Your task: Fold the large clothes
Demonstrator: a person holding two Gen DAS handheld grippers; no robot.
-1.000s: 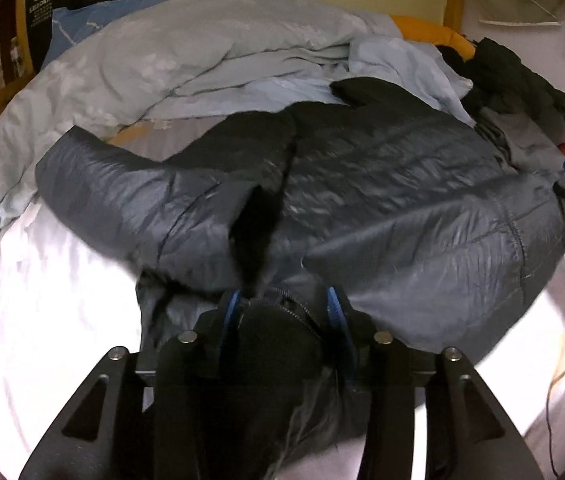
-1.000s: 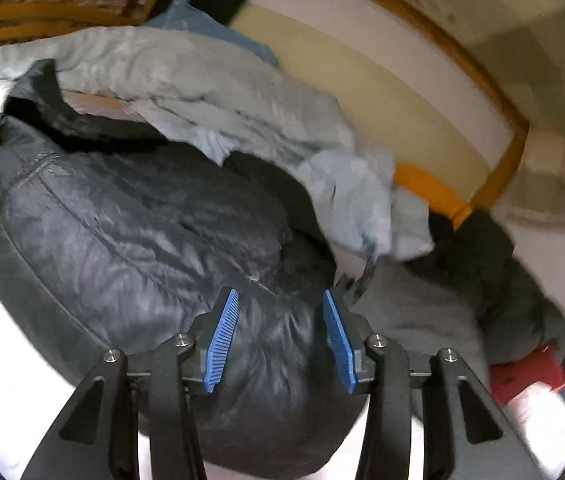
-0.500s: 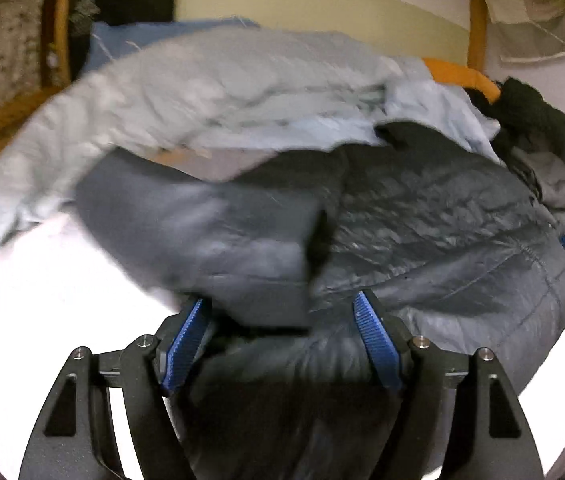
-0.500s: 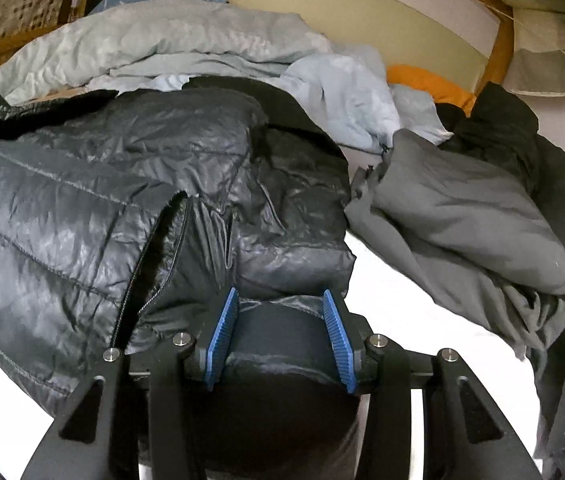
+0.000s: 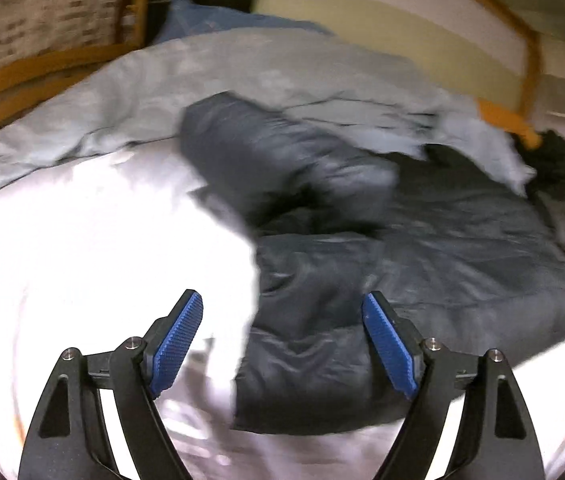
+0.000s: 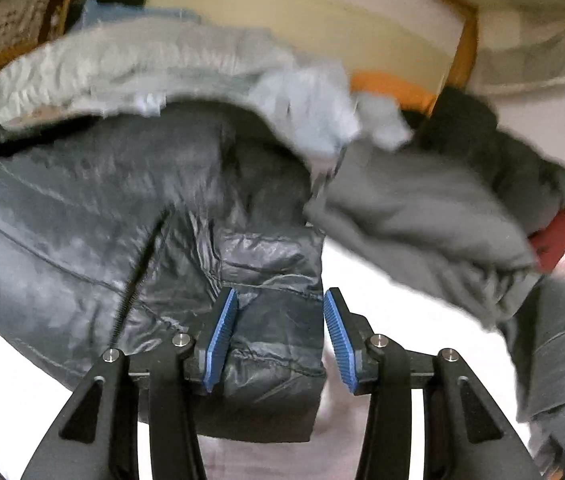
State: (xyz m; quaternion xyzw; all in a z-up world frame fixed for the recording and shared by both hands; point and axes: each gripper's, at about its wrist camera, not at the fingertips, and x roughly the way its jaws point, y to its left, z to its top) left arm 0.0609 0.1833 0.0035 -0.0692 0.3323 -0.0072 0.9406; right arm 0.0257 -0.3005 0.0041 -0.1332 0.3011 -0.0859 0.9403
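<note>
A dark grey puffer jacket (image 5: 442, 248) lies spread on the white bed sheet (image 5: 82, 240). One of its sleeves (image 5: 282, 152) lies folded across its chest. My left gripper (image 5: 281, 296) hovers over the jacket's near left edge with its jaws opening, the blue pads well apart and pressing on nothing. In the right wrist view the same jacket (image 6: 82, 220) fills the left side. Its other sleeve (image 6: 274, 344) runs between the pads of my right gripper (image 6: 281, 292), which is shut on the cuff end.
A pale blue-grey duvet (image 5: 202, 80) is bunched along the far side against the wooden bed frame (image 5: 530, 60). To the right lie a grey garment (image 6: 422, 216), black clothing (image 6: 502, 148) and a red item (image 6: 562, 236). An orange cushion (image 6: 394, 88) sits at the back.
My left gripper let go of the jacket fabric, opened wide and swung left, leaving one sleeve lying over the chest. My right gripper brought the other sleeve inward and lower, still between its pads.
</note>
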